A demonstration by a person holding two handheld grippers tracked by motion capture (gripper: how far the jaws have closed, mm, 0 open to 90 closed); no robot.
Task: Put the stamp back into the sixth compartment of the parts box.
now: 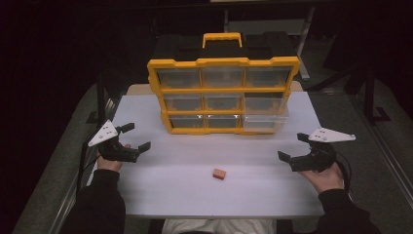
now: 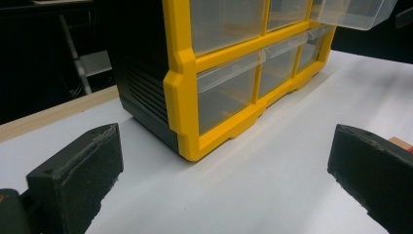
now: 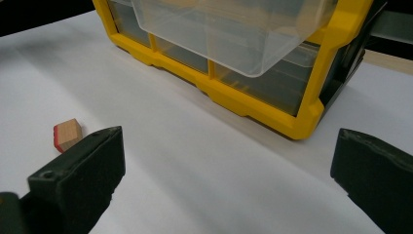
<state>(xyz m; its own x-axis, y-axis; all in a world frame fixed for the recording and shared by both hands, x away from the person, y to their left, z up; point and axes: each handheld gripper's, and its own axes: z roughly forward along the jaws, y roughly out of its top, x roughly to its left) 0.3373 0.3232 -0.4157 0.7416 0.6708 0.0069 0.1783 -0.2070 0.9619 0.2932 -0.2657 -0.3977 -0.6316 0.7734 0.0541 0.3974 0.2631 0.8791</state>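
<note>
both grippers, left (image 1: 135, 138) and right (image 1: 292, 147), fingers wide, holding nothing. small wooden block (image 1: 219, 174) lies on the counter (image 1: 253, 195) in front of the yellow drawer cabinet (image 1: 224, 90), well apart. we judge: straddle the block squarely, then aim for the pulled-out drawer (image 1: 265, 123).

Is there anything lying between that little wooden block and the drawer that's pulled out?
Nothing visible. Bare white table separates the block from the pulled-out middle-right drawer; both open grippers wait off to the sides.
</note>
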